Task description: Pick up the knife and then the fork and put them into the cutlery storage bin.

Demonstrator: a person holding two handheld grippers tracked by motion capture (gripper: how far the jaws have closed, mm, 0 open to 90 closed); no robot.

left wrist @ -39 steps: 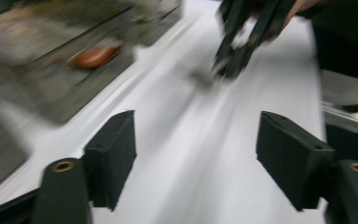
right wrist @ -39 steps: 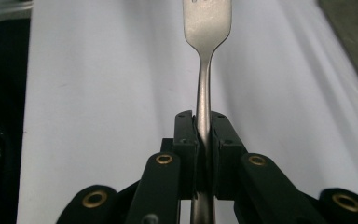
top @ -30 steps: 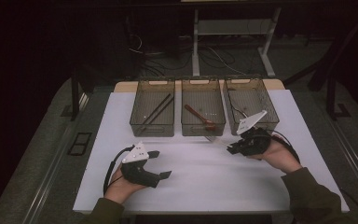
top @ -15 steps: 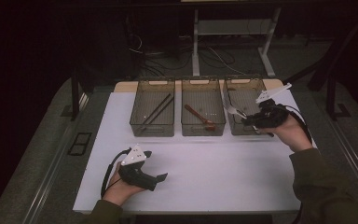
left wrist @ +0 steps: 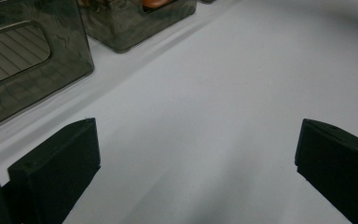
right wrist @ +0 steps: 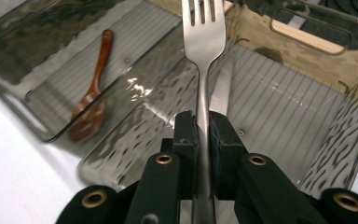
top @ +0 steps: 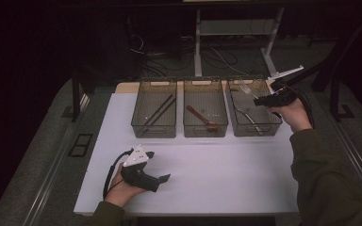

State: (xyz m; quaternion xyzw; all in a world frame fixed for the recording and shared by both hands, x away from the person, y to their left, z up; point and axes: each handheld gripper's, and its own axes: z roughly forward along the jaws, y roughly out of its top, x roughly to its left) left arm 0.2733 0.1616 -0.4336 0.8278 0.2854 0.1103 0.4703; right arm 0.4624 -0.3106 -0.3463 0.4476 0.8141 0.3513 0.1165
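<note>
My right gripper (top: pixel 258 100) is shut on the handle of a metal fork (top: pixel 245 88) and holds it in the air over the right clear bin (top: pixel 254 130). In the right gripper view the fork (right wrist: pixel 204 42) runs straight out from between the jaws of the right gripper (right wrist: pixel 203 126), tines pointing away. My left gripper (top: pixel 164 179) rests low over the white mat (top: pixel 226 179) at the front left. Its jaws have just been opening and now stand wide apart, with nothing between them in the left gripper view (left wrist: pixel 196 163).
Three clear bins stand in a row at the back of the mat. The left bin (top: pixel 153 131) holds dark chopsticks (top: pixel 158 113), the middle bin (top: pixel 205 131) a wooden spoon (top: pixel 201 117). Another metal utensil (top: pixel 247 117) lies in the right bin.
My right hand has carried the fork from in front of the right bin up and back to above that bin. The left hand has stayed in place.
</note>
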